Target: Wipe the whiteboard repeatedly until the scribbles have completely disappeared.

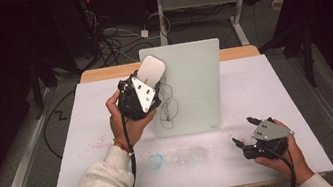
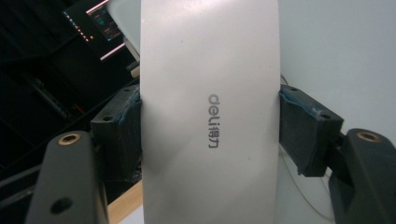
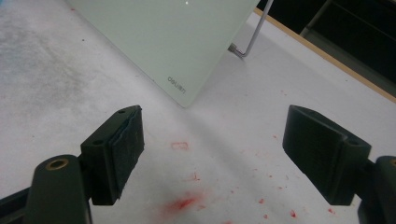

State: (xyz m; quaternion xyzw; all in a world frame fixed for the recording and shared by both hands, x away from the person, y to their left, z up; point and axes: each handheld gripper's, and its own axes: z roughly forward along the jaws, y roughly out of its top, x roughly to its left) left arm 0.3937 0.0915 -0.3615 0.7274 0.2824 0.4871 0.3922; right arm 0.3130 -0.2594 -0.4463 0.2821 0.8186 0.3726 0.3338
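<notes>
A white slab-shaped eraser (image 1: pixel 151 70) with a grey "deli" logo (image 2: pixel 215 120) is clamped between the jaws of my left gripper (image 1: pixel 146 80), held up against the upper left part of a pale green glass board (image 1: pixel 194 89). The board leans back on the table. Thin black scribbles (image 1: pixel 169 105) run down the board's left side, just right of the gripper. In the left gripper view the eraser (image 2: pixel 210 60) hides most of the board (image 2: pixel 341 46). My right gripper (image 1: pixel 245 130) rests open low over the table's front right, short of the board's lower corner (image 3: pixel 180 88), nothing between its jaws (image 3: pixel 212 144).
The white table cover (image 1: pixel 265 88) carries a blue smudge (image 1: pixel 156 161), a grey smear and red marker stains (image 3: pixel 182 203). A wire stand (image 3: pixel 250 39) props the board from behind. Cables and another table's legs (image 1: pixel 159 8) lie on the floor past the far edge.
</notes>
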